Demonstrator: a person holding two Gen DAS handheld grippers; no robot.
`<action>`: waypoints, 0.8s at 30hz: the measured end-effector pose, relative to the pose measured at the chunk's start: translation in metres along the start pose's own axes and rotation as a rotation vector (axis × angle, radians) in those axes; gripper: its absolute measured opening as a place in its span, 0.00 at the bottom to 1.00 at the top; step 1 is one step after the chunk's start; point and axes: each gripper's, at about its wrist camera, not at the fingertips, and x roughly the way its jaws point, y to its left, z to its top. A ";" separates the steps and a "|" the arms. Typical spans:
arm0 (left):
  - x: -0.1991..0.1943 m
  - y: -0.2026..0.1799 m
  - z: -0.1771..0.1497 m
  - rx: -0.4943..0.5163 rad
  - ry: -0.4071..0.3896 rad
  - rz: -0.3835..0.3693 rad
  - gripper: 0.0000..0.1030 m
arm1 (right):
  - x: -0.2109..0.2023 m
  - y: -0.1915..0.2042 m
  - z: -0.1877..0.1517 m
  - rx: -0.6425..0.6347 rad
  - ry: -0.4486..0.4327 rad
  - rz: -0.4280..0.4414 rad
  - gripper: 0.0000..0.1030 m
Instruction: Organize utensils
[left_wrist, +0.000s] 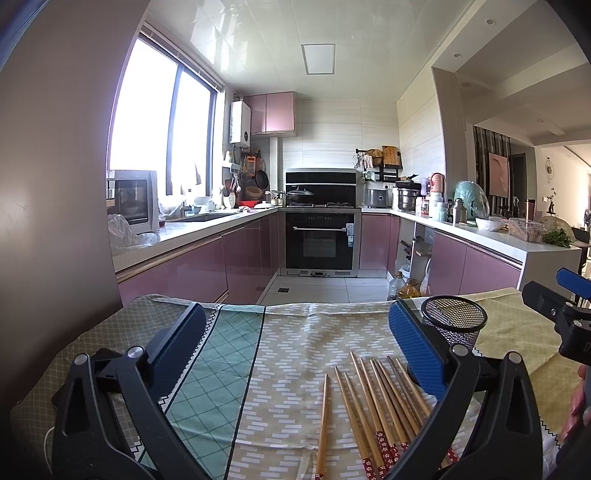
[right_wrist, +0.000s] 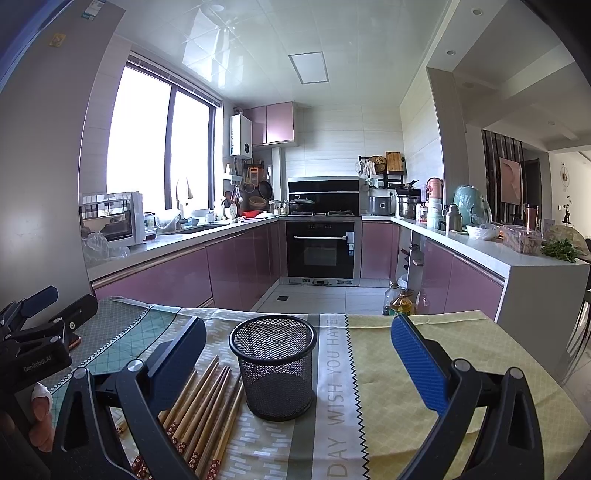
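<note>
Several wooden chopsticks (left_wrist: 373, 410) with red flowered ends lie side by side on the patterned tablecloth (left_wrist: 288, 354); one lies slightly apart to the left. A black mesh cup (left_wrist: 453, 321) stands upright just behind them. My left gripper (left_wrist: 295, 332) is open above the cloth with nothing between its fingers; its right finger partly covers the chopsticks. In the right wrist view the mesh cup (right_wrist: 274, 369) stands empty between the fingers of my open right gripper (right_wrist: 299, 347), with the chopsticks (right_wrist: 201, 410) at its left. The other gripper shows at each view's edge.
The table's far edge (left_wrist: 295, 305) drops to the kitchen floor. Oil bottles (right_wrist: 399, 301) stand on the floor past the far edge. A hand (right_wrist: 40, 417) holds the left gripper. Pink cabinets, an oven and crowded counters lie farther back.
</note>
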 end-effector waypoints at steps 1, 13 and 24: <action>0.000 0.000 0.000 0.000 0.000 0.000 0.95 | 0.000 0.000 0.000 -0.001 0.000 -0.001 0.94; 0.000 0.000 0.000 -0.001 0.001 0.000 0.95 | 0.000 0.000 0.002 -0.002 -0.003 -0.001 0.94; 0.000 0.000 0.000 0.000 0.000 0.000 0.95 | 0.001 0.000 0.002 0.000 -0.002 0.001 0.94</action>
